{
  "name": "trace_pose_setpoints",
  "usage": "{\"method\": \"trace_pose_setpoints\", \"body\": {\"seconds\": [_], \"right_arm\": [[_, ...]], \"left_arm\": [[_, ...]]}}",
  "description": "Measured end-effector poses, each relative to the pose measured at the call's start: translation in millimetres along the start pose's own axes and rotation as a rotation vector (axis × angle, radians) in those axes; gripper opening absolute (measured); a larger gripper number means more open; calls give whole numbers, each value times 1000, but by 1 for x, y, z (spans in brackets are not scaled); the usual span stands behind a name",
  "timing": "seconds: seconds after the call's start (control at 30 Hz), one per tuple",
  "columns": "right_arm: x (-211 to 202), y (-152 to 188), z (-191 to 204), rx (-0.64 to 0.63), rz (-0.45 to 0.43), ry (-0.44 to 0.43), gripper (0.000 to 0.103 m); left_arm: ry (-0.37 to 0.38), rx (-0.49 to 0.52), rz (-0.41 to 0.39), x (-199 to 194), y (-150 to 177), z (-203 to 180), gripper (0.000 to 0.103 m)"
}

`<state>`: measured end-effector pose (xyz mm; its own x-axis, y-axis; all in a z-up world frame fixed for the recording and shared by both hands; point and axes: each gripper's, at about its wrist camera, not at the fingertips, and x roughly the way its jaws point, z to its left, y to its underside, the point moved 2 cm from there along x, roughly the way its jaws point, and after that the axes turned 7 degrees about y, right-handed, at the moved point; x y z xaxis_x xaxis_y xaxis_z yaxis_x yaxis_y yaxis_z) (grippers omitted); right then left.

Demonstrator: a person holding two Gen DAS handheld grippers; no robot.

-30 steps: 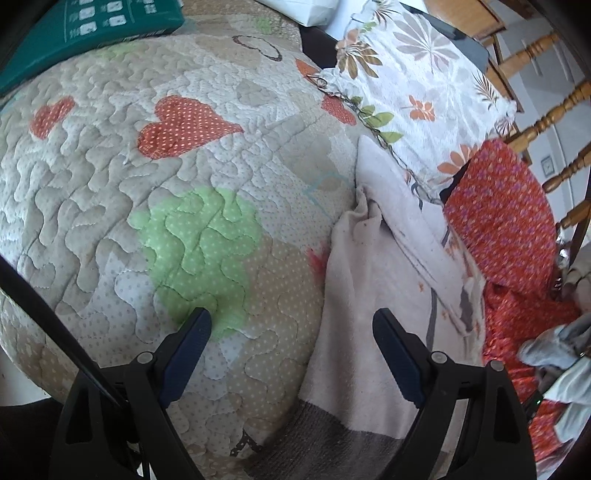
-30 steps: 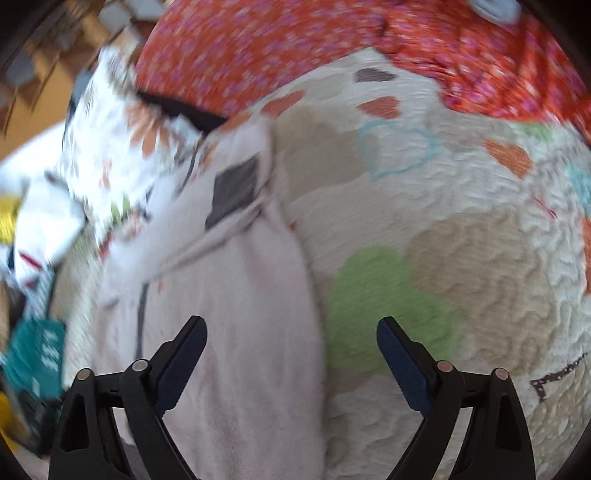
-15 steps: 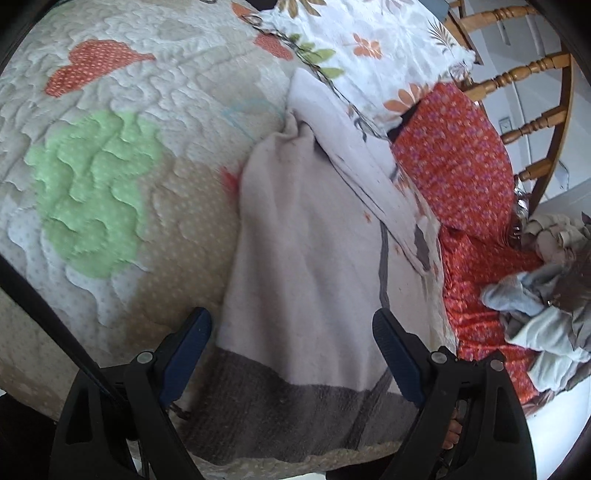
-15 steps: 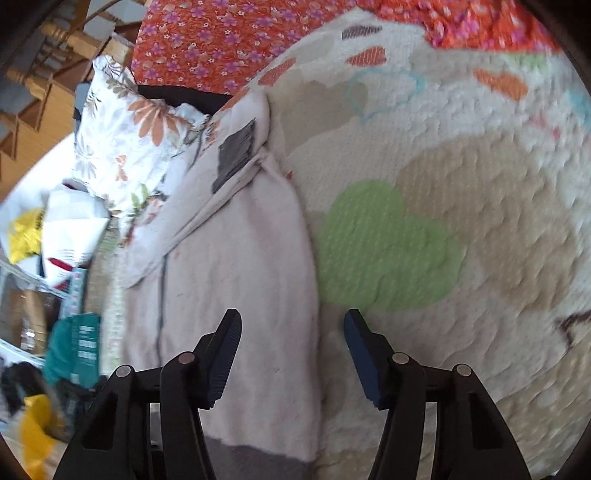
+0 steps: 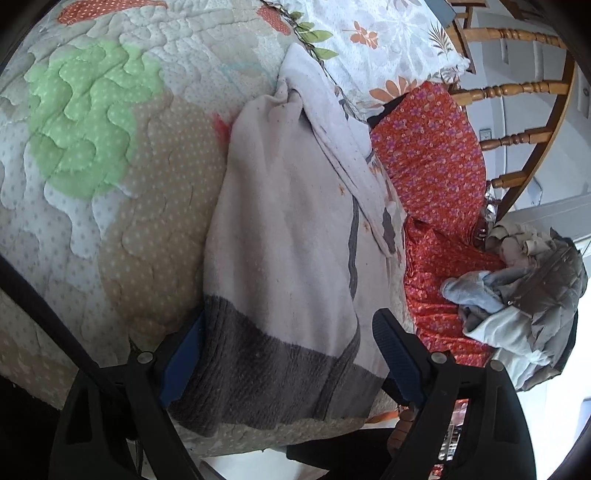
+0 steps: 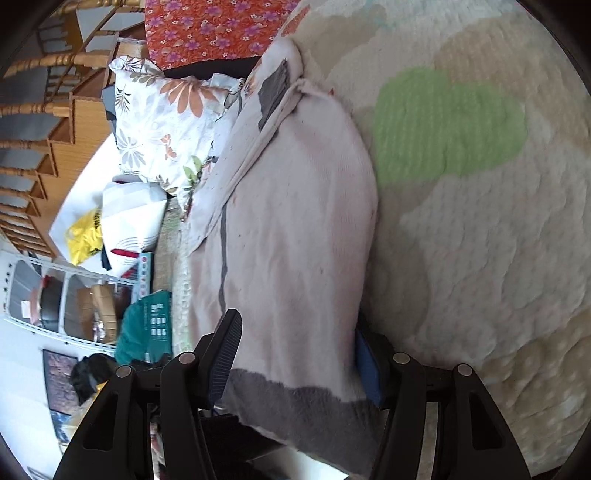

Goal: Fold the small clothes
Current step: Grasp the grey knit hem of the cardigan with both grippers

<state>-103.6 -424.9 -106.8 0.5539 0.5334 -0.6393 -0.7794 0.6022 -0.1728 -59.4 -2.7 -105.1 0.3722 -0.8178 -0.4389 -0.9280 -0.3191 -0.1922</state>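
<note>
A pale pink garment with a dark grey ribbed hem [image 5: 288,236] lies lengthwise on a quilted bedspread [image 5: 92,122], folded along its length. My left gripper [image 5: 288,350] is open, its fingers straddling the grey hem end. In the right wrist view the same garment [image 6: 291,236] runs up the middle, and my right gripper [image 6: 295,354] is open with its fingers on either side of the hem; the right finger is partly under the cloth edge.
A floral pillow [image 5: 373,33] and an orange flowered cloth [image 5: 432,158] lie beside the garment. A heap of grey and white clothes [image 5: 524,295] sits at the right. Wooden railings [image 5: 517,88], bags [image 6: 110,221] and a teal box [image 6: 147,332] stand off the bed.
Both grippers moved to the garment's grey hem end and now straddle it. The right gripper's fingers have narrowed since a second ago.
</note>
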Motion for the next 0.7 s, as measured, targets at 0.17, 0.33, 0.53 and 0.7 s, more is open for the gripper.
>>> {"method": "trace_pose_setpoints", "body": {"seconds": [0.17,0.33,0.53,0.7], "right_arm": [[4,16,2,0,33,-55,63],[6,37,14,-72,38,-19,62],[6,57,24,-134,-8,56,57],[4,70,23,-152,-46,118,46]], "left_arm": [[9,29,61,10,14,-8,70],[-63,104,77,20,27,-15,69],[-90,120,55,20,30,-17,68],[-168,97,34,15,30,-10,23]]}}
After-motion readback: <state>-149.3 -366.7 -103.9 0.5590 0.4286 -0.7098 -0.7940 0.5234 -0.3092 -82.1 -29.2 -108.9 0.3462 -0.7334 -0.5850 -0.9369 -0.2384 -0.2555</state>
